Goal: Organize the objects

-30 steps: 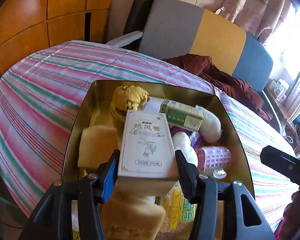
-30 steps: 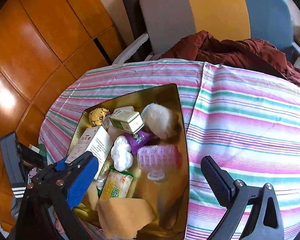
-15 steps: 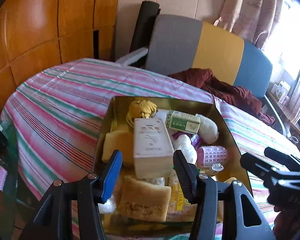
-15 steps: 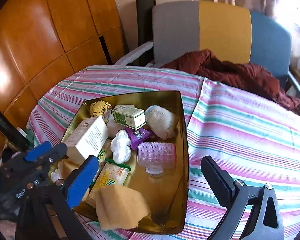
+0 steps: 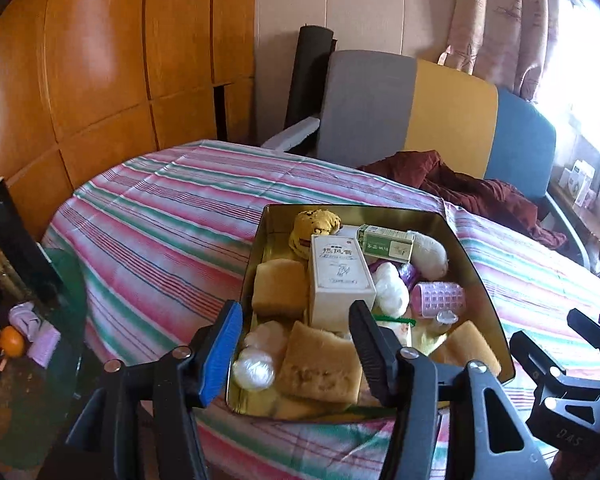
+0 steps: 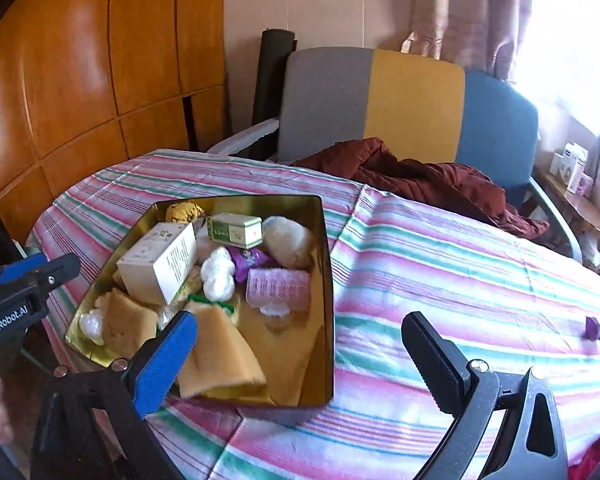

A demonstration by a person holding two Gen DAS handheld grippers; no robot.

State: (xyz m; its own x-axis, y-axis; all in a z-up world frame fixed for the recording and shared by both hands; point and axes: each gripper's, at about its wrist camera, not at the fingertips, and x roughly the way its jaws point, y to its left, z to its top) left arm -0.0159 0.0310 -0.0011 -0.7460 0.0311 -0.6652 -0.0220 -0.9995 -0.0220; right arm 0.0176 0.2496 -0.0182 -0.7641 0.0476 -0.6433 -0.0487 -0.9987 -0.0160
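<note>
White box (image 5: 340,276) lies in gold tin (image 5: 484,292) atop sponges, just ahead of left gripper (image 5: 292,344); jaws opening, empty. Right gripper (image 6: 296,344) spread wide, empty. "GenRobot.AI" on left gripper body.

Print on the white box (image 5: 340,276) and green box (image 5: 386,243) is reading too small to make out, the left tool's (image 5: 294,342) near finger is hiding part of a sponge (image 5: 320,364), and bright window glare is washing out the upper right of both frames.

Gold tin (image 5: 476,280) crammed, white box (image 5: 340,276) tilted atop
</note>
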